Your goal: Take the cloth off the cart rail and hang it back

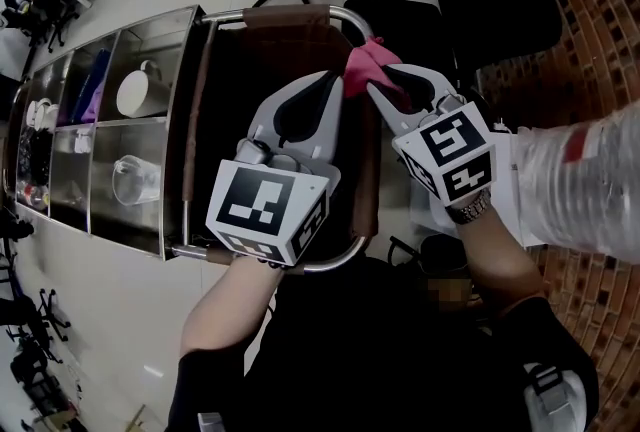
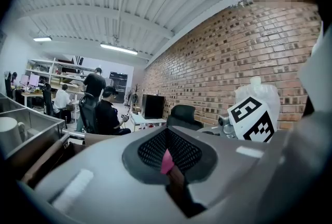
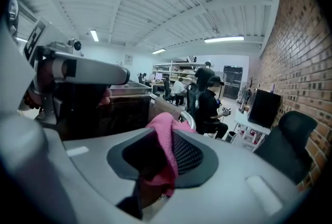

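Observation:
A pink cloth (image 1: 366, 63) is bunched just over the far right end of the cart's brown padded rail (image 1: 285, 18). My left gripper (image 1: 336, 80) reaches it from the left. In the left gripper view its jaws are together on a sliver of the pink cloth (image 2: 166, 162). My right gripper (image 1: 382, 78) meets the cloth from the right. In the right gripper view the cloth (image 3: 167, 137) hangs between the jaws against one pad, with a dark gap on its other side. The chrome rail end (image 3: 190, 120) shows just beyond.
The steel cart's compartments (image 1: 100, 135) hold a white mug (image 1: 140, 92) and a clear pitcher (image 1: 135, 178). Black office chairs (image 1: 400, 10) stand past the rail. A brick wall (image 1: 590, 40) runs along the right. Seated people (image 2: 109, 111) work farther off.

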Demonstrator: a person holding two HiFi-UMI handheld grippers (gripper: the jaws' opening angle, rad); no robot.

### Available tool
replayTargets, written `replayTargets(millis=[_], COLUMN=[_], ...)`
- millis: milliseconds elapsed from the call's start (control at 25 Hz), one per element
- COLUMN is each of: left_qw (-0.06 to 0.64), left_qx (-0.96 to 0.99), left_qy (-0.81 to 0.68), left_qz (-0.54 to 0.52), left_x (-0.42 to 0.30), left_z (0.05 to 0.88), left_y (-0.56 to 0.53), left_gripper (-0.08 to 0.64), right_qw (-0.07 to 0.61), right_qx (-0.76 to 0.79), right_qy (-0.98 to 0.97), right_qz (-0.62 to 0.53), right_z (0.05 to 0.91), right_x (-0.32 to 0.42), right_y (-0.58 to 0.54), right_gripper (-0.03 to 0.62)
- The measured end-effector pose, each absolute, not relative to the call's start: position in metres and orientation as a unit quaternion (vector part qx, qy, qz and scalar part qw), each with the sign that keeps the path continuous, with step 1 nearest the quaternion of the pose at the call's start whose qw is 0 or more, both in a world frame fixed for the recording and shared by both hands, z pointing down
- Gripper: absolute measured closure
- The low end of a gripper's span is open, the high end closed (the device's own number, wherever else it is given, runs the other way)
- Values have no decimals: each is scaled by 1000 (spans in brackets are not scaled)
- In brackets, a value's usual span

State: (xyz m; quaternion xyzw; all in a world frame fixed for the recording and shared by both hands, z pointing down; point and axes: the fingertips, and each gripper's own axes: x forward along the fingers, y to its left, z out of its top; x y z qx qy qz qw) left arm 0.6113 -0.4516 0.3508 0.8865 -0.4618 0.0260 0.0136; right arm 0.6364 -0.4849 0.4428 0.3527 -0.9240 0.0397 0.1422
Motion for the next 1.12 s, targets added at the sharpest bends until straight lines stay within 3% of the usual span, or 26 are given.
replayTargets(millis=[200,760,1120], left_qw=[13,7,-17], left_qx=[886,888,901], left_qy=[-462,-460,-433], left_qz=[22,2,-27], left_x=[609,590,548], left_z=[349,338,310], left_y=[-446,-408,-338], left_gripper=[571,571,572], right_qw=[141,97,47], right_qx=[346,369,413], right_qy=[-926,-924,-909], right_qz=[43,16,-30], right_z=[441,400,349], right_x=[631,622,588], right_y=[-477,-443,-367], right_gripper=[430,428,540])
